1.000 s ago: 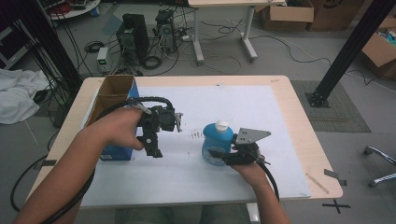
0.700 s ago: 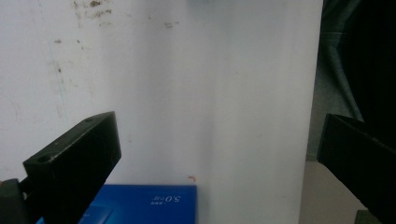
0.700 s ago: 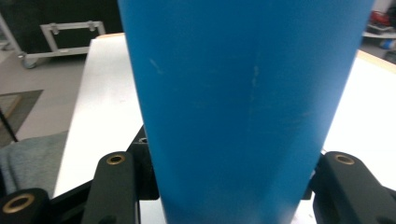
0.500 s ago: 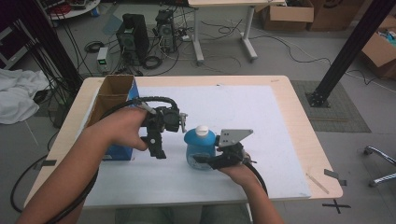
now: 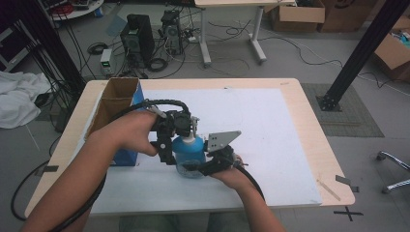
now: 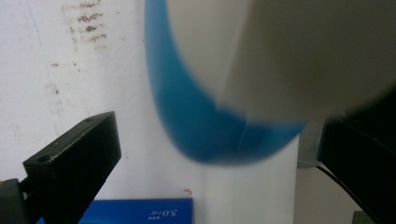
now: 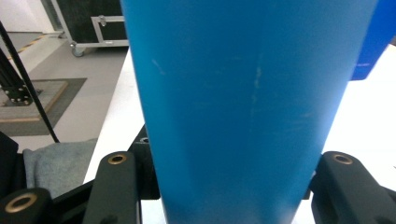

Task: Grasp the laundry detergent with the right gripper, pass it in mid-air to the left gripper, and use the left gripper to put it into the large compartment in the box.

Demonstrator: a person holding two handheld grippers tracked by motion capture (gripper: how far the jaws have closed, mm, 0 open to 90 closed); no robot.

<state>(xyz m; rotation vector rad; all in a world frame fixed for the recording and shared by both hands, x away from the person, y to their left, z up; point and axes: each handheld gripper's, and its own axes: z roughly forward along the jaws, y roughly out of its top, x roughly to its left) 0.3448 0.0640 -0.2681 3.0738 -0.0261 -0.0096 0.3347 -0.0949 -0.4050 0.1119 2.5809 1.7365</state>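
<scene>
- The round blue plastic bottle with a pale cap [image 5: 189, 150] stands upright near the front middle of the white sheet covering the wooden table [image 5: 309, 145].
- The right gripper [image 5: 200, 169] pinches the bottle's lower body from the person's side; in the right gripper view the blue wall [image 7: 247, 102] sits between the two black jaws, pressed on both sides.
- The left gripper [image 5: 180, 126] hangs over the bottle's top. In the left gripper view its jaws stand spread either side of the blurred cap [image 6: 299, 51], apparently not touching it.
- An open cardboard box with blue sides [image 5: 117, 99] stands just left of the left hand [image 5: 129, 133].
</scene>
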